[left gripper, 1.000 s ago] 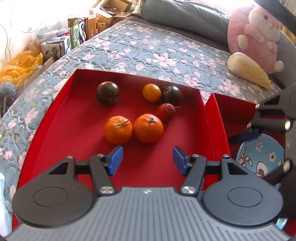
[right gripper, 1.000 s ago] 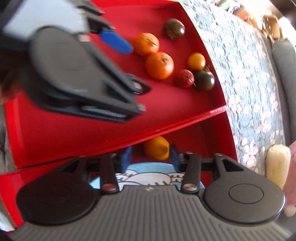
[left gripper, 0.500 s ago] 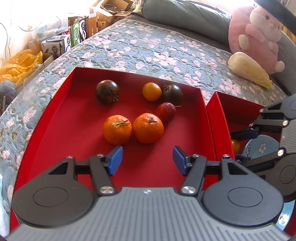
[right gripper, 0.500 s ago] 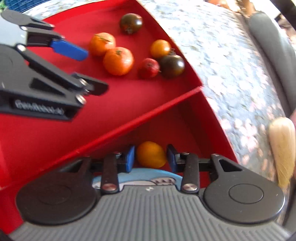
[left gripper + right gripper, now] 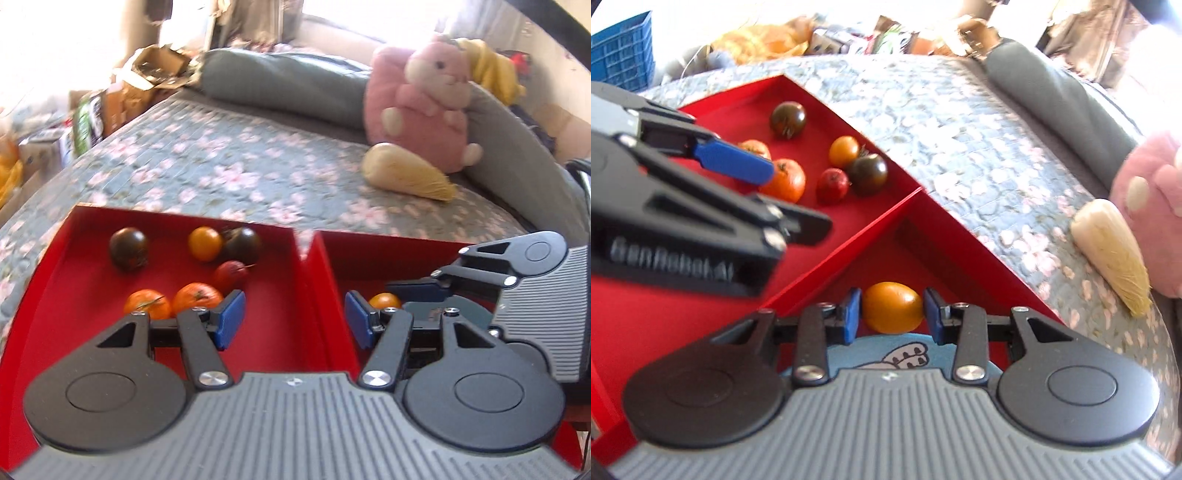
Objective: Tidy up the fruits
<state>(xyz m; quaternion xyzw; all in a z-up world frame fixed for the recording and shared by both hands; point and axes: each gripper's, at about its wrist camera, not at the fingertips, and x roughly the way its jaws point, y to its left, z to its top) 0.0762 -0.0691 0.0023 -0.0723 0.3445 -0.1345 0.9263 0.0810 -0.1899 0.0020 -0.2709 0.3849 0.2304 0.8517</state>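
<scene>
Two red trays sit side by side on the bed. The left tray [image 5: 284, 314] holds two orange tangerines [image 5: 147, 302], a red tomato [image 5: 231, 275], a yellow tomato [image 5: 204, 242] and two dark tomatoes [image 5: 128, 247]. My left gripper [image 5: 293, 323] is open and empty above the wall between the trays. My right gripper [image 5: 892, 314] is shut on an orange-yellow tomato [image 5: 892, 307] and holds it over a blue patterned plate [image 5: 897, 352] in the right tray [image 5: 945, 236]. The right gripper also shows in the left wrist view [image 5: 417, 295].
The trays lie on a grey floral quilt [image 5: 207, 166]. A pink plush toy [image 5: 424, 107] and a cream corn-shaped toy [image 5: 402, 173] lie behind the right tray, with a grey bolster [image 5: 280, 81]. Boxes [image 5: 92, 118] stand off the bed's left side.
My left gripper has swung right and tilted up, from facing the tangerines to over the tray divider. My right gripper holds the orange-yellow tomato throughout, and its view has tilted up.
</scene>
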